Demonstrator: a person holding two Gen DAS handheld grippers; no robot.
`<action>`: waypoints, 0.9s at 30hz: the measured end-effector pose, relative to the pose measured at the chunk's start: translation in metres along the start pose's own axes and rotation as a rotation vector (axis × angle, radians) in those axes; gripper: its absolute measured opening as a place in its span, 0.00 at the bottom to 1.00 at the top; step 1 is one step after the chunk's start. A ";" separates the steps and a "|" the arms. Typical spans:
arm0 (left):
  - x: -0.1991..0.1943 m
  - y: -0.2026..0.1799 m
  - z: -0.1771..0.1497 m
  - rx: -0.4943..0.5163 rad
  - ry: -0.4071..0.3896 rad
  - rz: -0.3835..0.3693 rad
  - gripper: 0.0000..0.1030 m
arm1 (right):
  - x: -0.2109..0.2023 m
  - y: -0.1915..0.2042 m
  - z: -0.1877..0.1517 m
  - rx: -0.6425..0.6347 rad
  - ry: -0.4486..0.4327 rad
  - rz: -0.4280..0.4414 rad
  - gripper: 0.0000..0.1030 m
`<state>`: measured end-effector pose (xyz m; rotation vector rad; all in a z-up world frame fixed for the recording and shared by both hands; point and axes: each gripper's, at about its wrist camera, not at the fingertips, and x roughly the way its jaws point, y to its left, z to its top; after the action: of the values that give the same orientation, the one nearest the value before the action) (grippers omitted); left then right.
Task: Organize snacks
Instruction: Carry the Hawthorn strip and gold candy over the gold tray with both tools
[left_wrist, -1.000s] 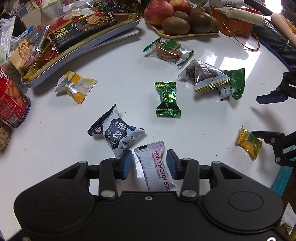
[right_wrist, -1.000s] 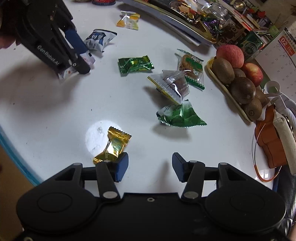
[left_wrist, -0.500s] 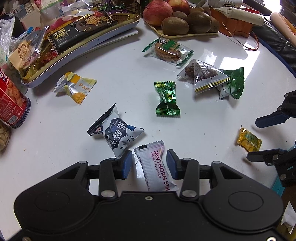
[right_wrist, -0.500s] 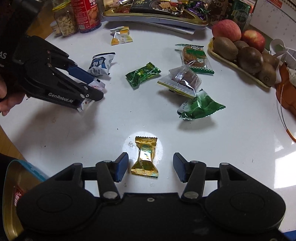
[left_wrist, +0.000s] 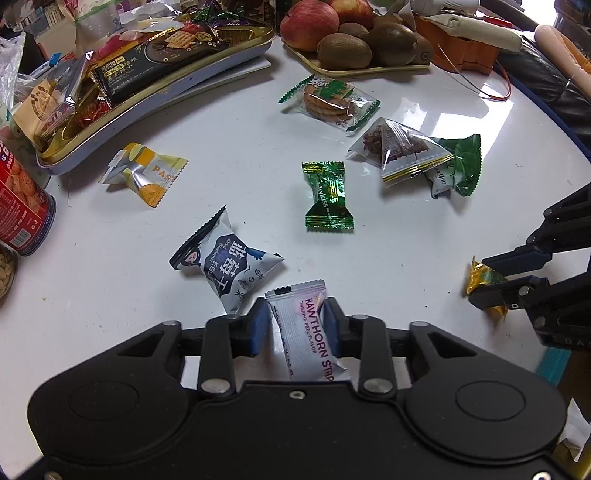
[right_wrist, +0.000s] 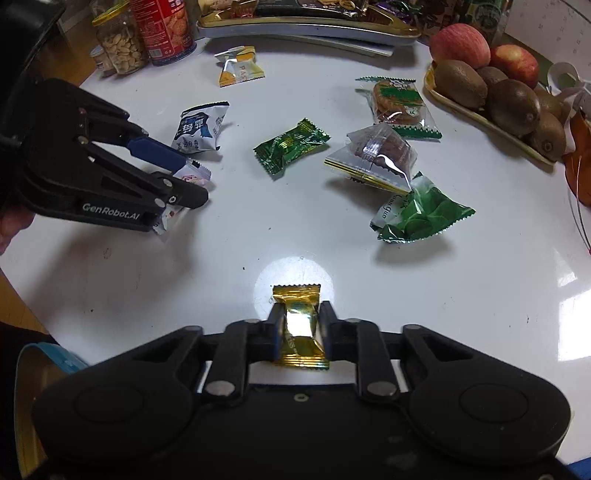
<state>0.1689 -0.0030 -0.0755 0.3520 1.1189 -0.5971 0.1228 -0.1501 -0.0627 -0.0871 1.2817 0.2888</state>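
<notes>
A round glossy white table (left_wrist: 229, 155) fills both views, cluttered at its far edge and strewn with wrapped snacks. The left gripper (left_wrist: 295, 325) has its blue pads closed against the sides of a white hawthorn strip packet (left_wrist: 306, 328) that lies at the table's near edge, just beside a navy-and-white pouch (left_wrist: 225, 262). The right gripper (right_wrist: 298, 328) is pinched narrowly on a gold foil candy (right_wrist: 298, 325) near the table's rim. At the back, a long gold-rimmed metal tray (left_wrist: 155, 96) holds a dark cracker box and assorted wrappers; a shallow yellow dish (left_wrist: 369, 68) holds apples and kiwis. A glass jar of nuts (right_wrist: 120, 40) stands beside a red biscuit can (right_wrist: 166, 26).
</notes>
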 end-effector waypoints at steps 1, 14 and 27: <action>0.000 -0.001 0.000 0.006 0.003 0.000 0.33 | -0.001 -0.001 -0.001 0.003 -0.001 0.012 0.19; -0.005 -0.012 -0.004 0.033 -0.025 0.071 0.24 | -0.010 -0.014 -0.012 0.069 -0.043 0.048 0.18; -0.016 -0.011 -0.008 -0.007 -0.047 0.086 0.24 | -0.031 -0.023 -0.017 0.112 -0.106 0.030 0.18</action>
<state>0.1511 -0.0028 -0.0637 0.3764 1.0553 -0.5229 0.1050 -0.1813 -0.0398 0.0424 1.1925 0.2435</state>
